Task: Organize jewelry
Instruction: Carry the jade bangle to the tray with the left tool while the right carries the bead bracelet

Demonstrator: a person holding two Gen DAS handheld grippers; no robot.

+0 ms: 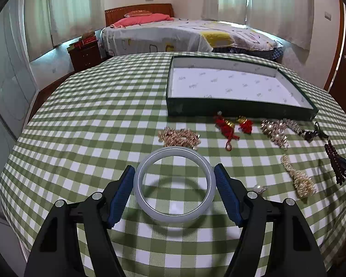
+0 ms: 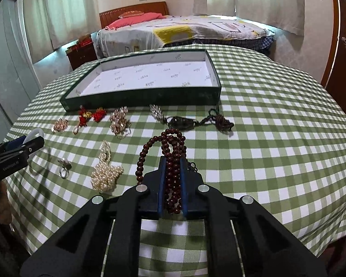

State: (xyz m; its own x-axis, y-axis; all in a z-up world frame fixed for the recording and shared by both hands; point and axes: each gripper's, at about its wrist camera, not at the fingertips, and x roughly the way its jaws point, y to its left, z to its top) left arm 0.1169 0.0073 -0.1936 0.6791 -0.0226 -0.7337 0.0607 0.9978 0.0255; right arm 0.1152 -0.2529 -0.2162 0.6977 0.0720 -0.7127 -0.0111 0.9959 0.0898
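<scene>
From my left wrist camera: my left gripper [image 1: 174, 184] brackets the pale bangle [image 1: 174, 183], one blue pad on each side of the ring. The bangle looks lifted, casting a ring shadow on the checked tablecloth [image 1: 92, 127] below, so I judge the jaws clenched on it across its width. That wide hold keeps it level for carrying. Ahead and to my right lies the open green tray [image 1: 240, 109], its white floor bare; a gold chain heap [image 1: 180, 137] sits just beyond my tips, so I should rise over it and the tray's near wall.

From my right wrist camera: my right gripper [image 2: 172, 184] is clamped on the dark red bead strand [image 2: 171, 157], loops bunched between the pads and spilling forward. The tray is ahead to my left, with a dark pendant on cord [image 2: 184, 122] directly in between. Pearls [image 2: 106, 170] lie just left; open cloth lies to my right.
</scene>
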